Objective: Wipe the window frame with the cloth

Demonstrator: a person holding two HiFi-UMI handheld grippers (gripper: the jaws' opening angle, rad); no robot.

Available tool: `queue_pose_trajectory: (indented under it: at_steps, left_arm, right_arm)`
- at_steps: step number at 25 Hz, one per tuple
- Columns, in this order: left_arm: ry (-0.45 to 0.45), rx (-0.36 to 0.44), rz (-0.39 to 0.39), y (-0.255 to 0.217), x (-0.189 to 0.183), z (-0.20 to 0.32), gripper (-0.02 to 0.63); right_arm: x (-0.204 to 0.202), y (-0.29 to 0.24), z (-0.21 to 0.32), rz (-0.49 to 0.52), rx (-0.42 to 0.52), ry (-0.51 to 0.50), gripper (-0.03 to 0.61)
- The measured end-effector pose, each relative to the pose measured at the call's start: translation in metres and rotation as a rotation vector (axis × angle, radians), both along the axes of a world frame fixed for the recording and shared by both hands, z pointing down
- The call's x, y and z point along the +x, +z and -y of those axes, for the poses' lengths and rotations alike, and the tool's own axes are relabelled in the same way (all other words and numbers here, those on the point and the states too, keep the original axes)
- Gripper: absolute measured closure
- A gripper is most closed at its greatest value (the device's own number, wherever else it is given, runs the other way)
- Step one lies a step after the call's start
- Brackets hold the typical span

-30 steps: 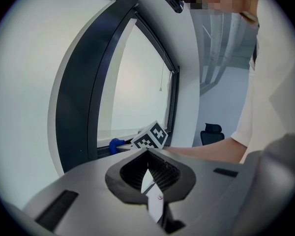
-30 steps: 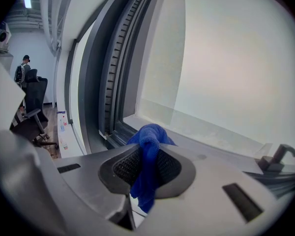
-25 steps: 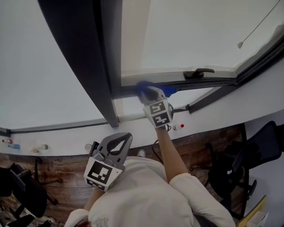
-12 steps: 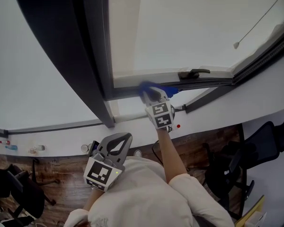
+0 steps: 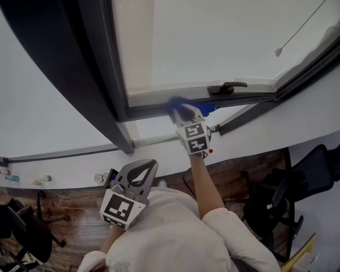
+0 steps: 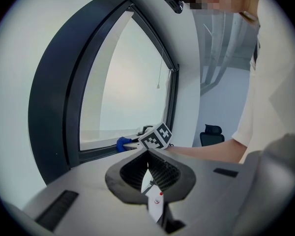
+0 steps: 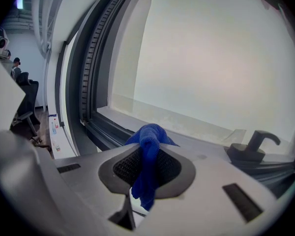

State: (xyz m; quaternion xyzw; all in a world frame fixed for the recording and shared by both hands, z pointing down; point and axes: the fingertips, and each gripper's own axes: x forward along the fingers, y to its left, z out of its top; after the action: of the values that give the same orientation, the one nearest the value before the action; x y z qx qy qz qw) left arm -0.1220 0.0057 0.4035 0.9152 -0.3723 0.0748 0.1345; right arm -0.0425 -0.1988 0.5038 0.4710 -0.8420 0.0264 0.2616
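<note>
A blue cloth (image 5: pixel 178 105) is pinched in my right gripper (image 5: pixel 184 111) and pressed on the dark lower rail of the window frame (image 5: pixel 153 110), left of the black window handle (image 5: pixel 226 87). In the right gripper view the cloth (image 7: pixel 148 156) bulges out between the shut jaws, over the frame rail (image 7: pixel 113 132). My left gripper (image 5: pixel 139 174) hangs low by the person's chest, away from the window, shut with nothing in it. From the left gripper view the cloth (image 6: pixel 123 143) shows as a small blue patch on the frame (image 6: pixel 54 107).
A white sill (image 5: pixel 158 136) runs under the frame. A blind cord (image 5: pixel 279 52) hangs at the upper right. Black office chairs (image 5: pixel 283 191) stand on the wooden floor (image 5: pixel 226 171) to the right, another (image 5: pixel 17 231) at the left. The person's arm (image 5: pixel 201 180) reaches up to the window.
The view has shifted, so the frame's dark upright sits further left. My right gripper and the cloth have moved slightly right along the lower rail. My left gripper has stayed put.
</note>
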Motion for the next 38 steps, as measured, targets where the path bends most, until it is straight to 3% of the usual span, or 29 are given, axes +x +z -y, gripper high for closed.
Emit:
queue_pose_trajectory:
  at_steps: [38]
  left_arm:
    - [-0.02,-0.019,0.018,0.005,0.042,0.009,0.604]
  right_arm:
    - [0.119,-0.003,0.025,0.067,0.003,0.191,0.52]
